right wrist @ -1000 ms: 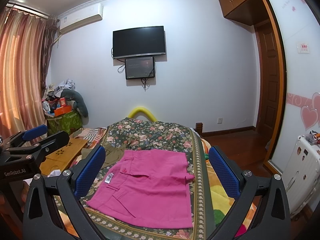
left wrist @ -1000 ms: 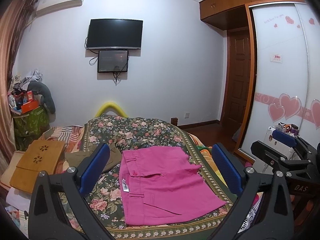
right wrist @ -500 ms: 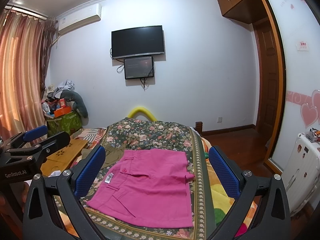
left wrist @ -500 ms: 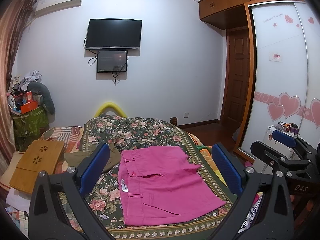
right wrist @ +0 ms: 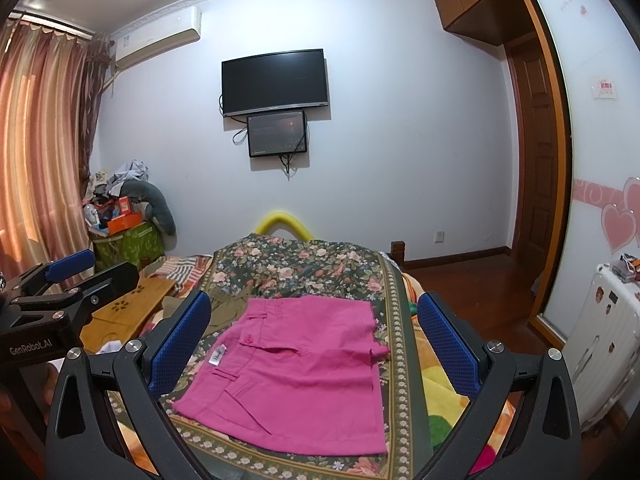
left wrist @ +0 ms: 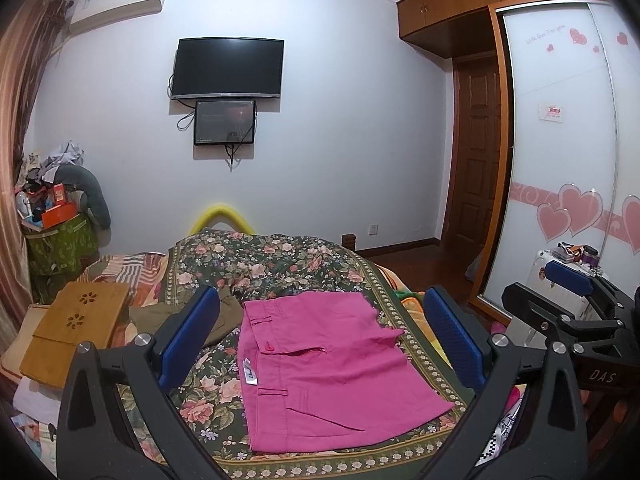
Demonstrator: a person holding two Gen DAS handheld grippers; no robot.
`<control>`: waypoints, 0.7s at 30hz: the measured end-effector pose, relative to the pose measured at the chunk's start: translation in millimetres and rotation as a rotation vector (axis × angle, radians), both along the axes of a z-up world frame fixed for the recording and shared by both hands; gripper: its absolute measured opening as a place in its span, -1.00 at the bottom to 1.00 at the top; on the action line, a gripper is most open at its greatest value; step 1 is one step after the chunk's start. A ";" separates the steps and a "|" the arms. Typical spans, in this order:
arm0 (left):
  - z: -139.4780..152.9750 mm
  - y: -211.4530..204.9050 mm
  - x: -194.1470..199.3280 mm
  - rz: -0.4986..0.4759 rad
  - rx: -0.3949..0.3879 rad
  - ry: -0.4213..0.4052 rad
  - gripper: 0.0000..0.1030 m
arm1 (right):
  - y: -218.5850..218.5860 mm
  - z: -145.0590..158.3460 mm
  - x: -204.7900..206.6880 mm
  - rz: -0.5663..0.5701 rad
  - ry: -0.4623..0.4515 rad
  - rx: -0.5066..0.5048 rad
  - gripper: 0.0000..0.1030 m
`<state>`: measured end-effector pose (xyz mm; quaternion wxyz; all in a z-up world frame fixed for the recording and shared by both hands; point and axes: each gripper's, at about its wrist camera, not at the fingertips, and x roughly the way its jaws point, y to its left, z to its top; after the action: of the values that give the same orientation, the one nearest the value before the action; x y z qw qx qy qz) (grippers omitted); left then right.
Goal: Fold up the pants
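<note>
On the bed (left wrist: 280,264) I see pink pants (left wrist: 328,364) folded flat — white tag showing; both my grippers' jaws spread, empty — legs tucked under, hidden.

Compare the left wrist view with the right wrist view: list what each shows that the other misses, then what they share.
Only the left wrist view shows the right gripper at its right edge and the whole heart-patterned wardrobe door.

Only the right wrist view shows the pink curtains, the full white suitcase and the left gripper at its left edge.

Both show the pink pants, folded flat on the floral bedspread, the olive garment, wooden lap desk, TV and air conditioner. Each view's own gripper is open and empty.
</note>
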<state>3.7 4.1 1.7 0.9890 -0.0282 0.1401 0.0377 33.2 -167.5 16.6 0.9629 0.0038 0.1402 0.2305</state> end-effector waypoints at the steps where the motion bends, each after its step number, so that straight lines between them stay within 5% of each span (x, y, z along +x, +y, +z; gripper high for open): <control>1: -0.3 0.5 0.7 0.001 -0.001 0.002 1.00 | 0.1 -0.6 0.4 -0.001 0.002 0.000 0.99; 9: -15.8 9.7 23.2 0.023 -0.001 0.044 1.00 | 3.2 -17.5 16.0 -0.019 0.045 0.006 0.99; 21: -96.6 65.4 110.0 0.118 -0.065 0.285 1.00 | -4.1 -100.7 97.0 -0.070 0.317 -0.062 0.99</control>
<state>113.8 69.6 -95.0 0.9538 -0.0628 0.2781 0.0946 130.3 -171.6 -84.1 0.9358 0.0154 0.2973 0.1890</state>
